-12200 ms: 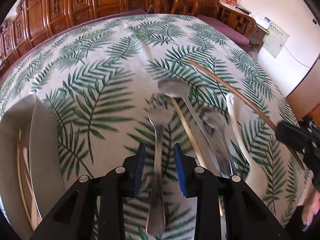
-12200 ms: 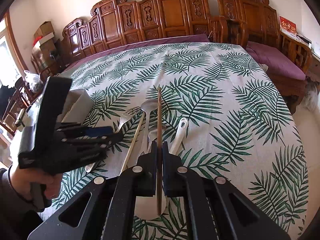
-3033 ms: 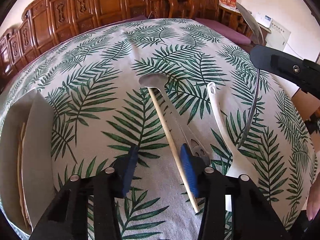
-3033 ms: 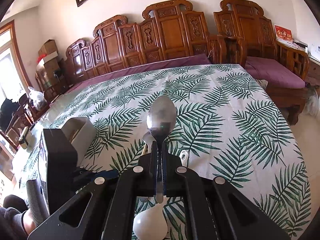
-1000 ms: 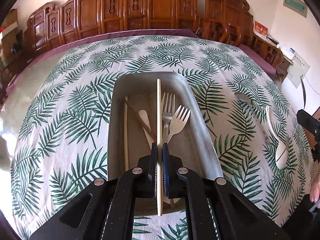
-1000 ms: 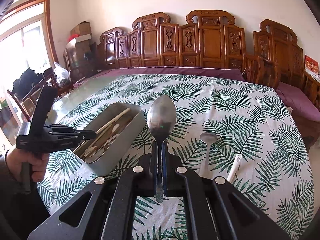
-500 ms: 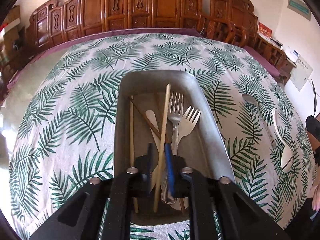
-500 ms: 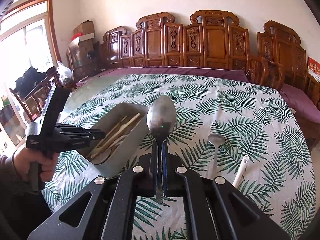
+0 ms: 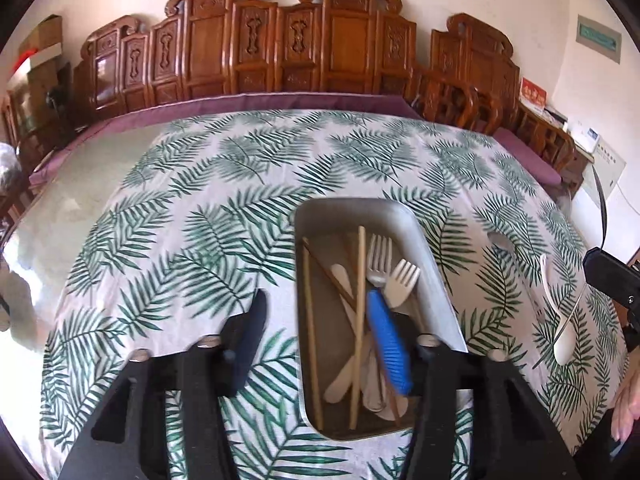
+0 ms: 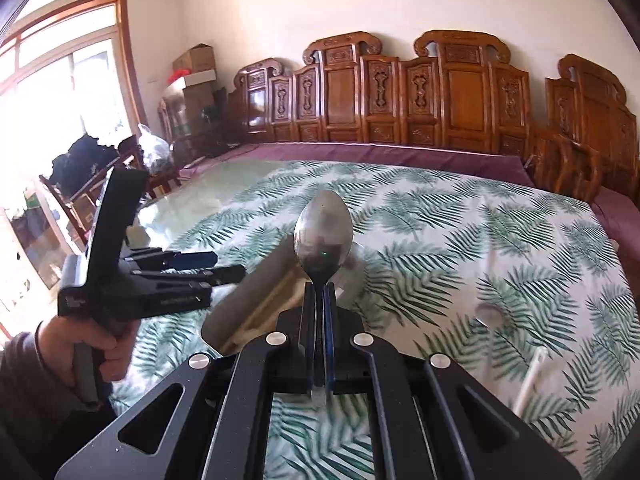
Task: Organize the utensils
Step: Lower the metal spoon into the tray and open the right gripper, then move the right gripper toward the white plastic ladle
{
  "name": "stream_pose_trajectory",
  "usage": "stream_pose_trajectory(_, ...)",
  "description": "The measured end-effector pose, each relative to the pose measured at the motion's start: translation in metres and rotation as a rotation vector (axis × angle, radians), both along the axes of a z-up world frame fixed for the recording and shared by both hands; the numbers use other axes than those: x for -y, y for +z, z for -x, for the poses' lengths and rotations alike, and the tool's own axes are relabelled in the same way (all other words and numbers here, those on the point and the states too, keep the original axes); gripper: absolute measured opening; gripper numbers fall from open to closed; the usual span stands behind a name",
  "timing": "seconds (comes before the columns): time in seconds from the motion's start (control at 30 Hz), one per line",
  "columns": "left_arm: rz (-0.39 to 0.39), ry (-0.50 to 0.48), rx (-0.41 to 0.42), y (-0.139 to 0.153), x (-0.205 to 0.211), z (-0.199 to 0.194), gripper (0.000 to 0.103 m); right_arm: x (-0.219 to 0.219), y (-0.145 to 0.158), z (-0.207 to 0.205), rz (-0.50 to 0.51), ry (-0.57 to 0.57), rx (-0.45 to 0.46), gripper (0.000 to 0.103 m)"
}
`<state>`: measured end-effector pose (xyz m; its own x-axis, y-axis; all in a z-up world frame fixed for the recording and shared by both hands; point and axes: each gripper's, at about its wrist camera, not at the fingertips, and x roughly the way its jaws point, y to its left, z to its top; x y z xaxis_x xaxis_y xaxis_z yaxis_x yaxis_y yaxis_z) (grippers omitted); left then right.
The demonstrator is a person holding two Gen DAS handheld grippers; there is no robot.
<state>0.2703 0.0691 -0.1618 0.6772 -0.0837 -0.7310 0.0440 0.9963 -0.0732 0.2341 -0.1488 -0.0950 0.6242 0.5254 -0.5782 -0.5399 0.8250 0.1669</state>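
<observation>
The right tool (image 10: pixel 319 312) is clamped on the handle of a metal spoon (image 10: pixel 323 236), bowl up and forward, above the counter (image 10: pixel 460 240). The spoon is stiff and smooth, so it may slip; a hold low on the flat handle seems best. The tray (image 9: pixel 436 264) lies ahead to its left. The left tool (image 9: pixel 320 336) is opening with nothing between its jaws, over the tray where forks (image 9: pixel 378 256) and chopsticks (image 9: pixel 308 320) lie.

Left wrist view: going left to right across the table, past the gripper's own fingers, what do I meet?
Bare glass tabletop → grey tray of utensils → metal spoon lying on the cloth → white spoon → right gripper at the frame edge.
</observation>
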Motion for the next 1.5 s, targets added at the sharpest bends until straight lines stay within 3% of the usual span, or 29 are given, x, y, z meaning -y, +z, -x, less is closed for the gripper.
stream_pose_trajectory(0.07,0.0,0.013,0.011,0.003,-0.007,0.001,0.059,-0.014,0.003,-0.003,-0.011,0.016,0.003,0.005)
stream_pose_trajectory(0.2,-0.007,0.057,0.034,0.006,-0.019,0.002,0.08,-0.034,0.006,-0.01,-0.022,0.038,0.006,0.005)
stream_pose_trajectory(0.33,0.0,0.097,0.034,0.007,-0.033,0.001,0.087,-0.052,0.003,-0.016,-0.017,0.054,0.0,0.005)
stream_pose_trajectory(0.93,0.004,0.123,0.035,0.008,-0.046,0.002,0.09,-0.092,-0.067,-0.047,0.126,0.059,-0.127,0.005)
stream_pose_trajectory(1.43,0.01,0.112,0.032,0.006,-0.042,0.002,0.09,-0.09,-0.071,-0.054,0.143,0.068,-0.141,0.006)
stream_pose_trajectory(1.5,0.005,0.107,0.031,0.006,-0.04,0.003,0.09,-0.085,-0.066,-0.053,0.141,0.061,-0.132,0.011)
